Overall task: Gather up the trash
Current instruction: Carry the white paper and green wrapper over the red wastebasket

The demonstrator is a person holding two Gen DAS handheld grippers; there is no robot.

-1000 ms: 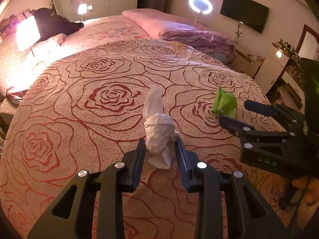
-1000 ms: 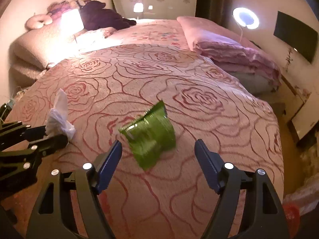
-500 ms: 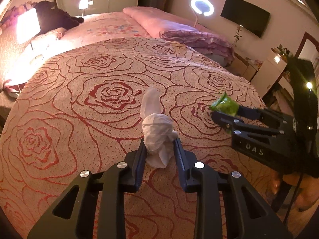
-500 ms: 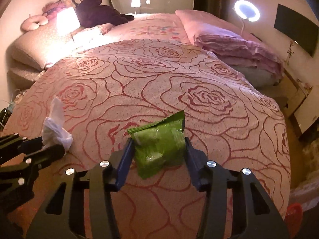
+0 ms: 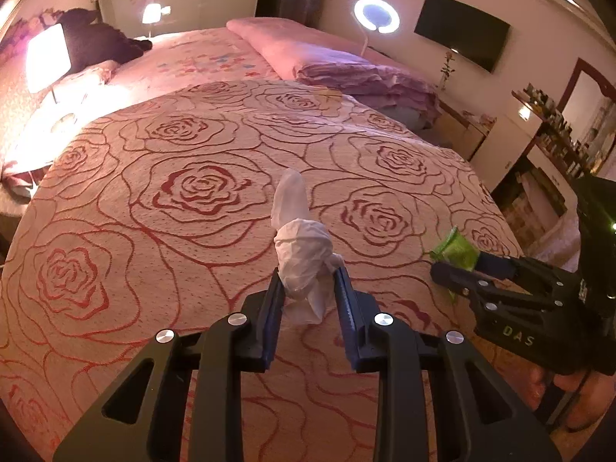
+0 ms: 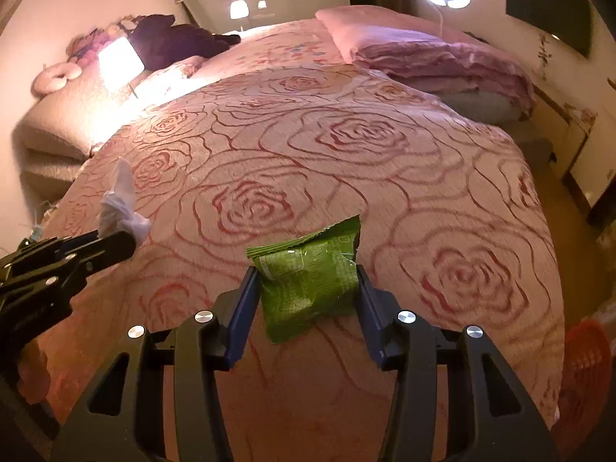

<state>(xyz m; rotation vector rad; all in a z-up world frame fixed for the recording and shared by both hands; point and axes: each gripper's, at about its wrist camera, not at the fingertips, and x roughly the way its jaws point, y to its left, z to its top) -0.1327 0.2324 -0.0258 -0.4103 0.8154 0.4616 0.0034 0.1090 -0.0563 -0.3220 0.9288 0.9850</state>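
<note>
Left wrist: left gripper pinching crumpled white tissue above rose bedspread, apparently ready for carrying to a bin.

Right wrist: right gripper, just closed, clamping green snack wrapper clear of bedspread, likewise.

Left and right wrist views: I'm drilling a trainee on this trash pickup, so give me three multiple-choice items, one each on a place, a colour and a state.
1. Where is the ring light?
A. beyond the bed's far side, by the wall
B. on the bedspread
C. between gripper fingers

2. What colour is the snack packet?
A. blue
B. green
C. silver

3. What is the left gripper doing?
A. hanging open over bare fabric
B. clamped on the white tissue
C. clamped on a pillow

Key: 1 A, it glows behind the folded pink bedding; 2 B, green in both views; 3 B, both pads press the tissue.
</note>
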